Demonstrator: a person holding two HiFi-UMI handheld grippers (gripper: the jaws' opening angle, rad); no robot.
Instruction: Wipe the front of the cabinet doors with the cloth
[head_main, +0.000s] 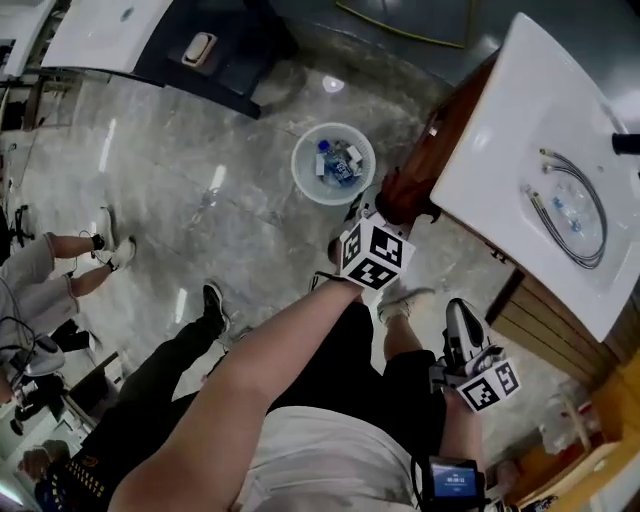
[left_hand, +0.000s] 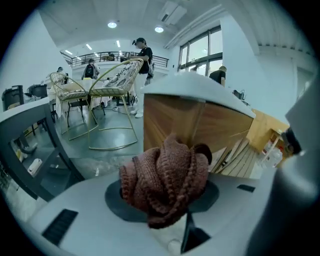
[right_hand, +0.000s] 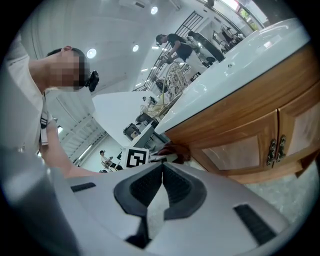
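Observation:
A brown knitted cloth (left_hand: 165, 177) is bunched up between the jaws of my left gripper (left_hand: 167, 200), which is shut on it. In the head view the cloth (head_main: 405, 195) sits against the corner of the wooden cabinet (head_main: 455, 110) under the white basin top (head_main: 520, 120), with the left gripper (head_main: 385, 220) right behind it. My right gripper (head_main: 460, 312) hangs lower by my leg, apart from the cabinet. Its jaws (right_hand: 162, 182) are shut with nothing between them. Two panelled cabinet doors (right_hand: 240, 150) with metal handles (right_hand: 275, 147) show in the right gripper view.
A white bin (head_main: 333, 163) with bottles in it stands on the marble floor just left of the cabinet. Metal hoses (head_main: 572, 212) lie in the basin. People's legs (head_main: 75, 262) are at the far left. Gold wire chairs (left_hand: 97, 95) stand beyond the cabinet.

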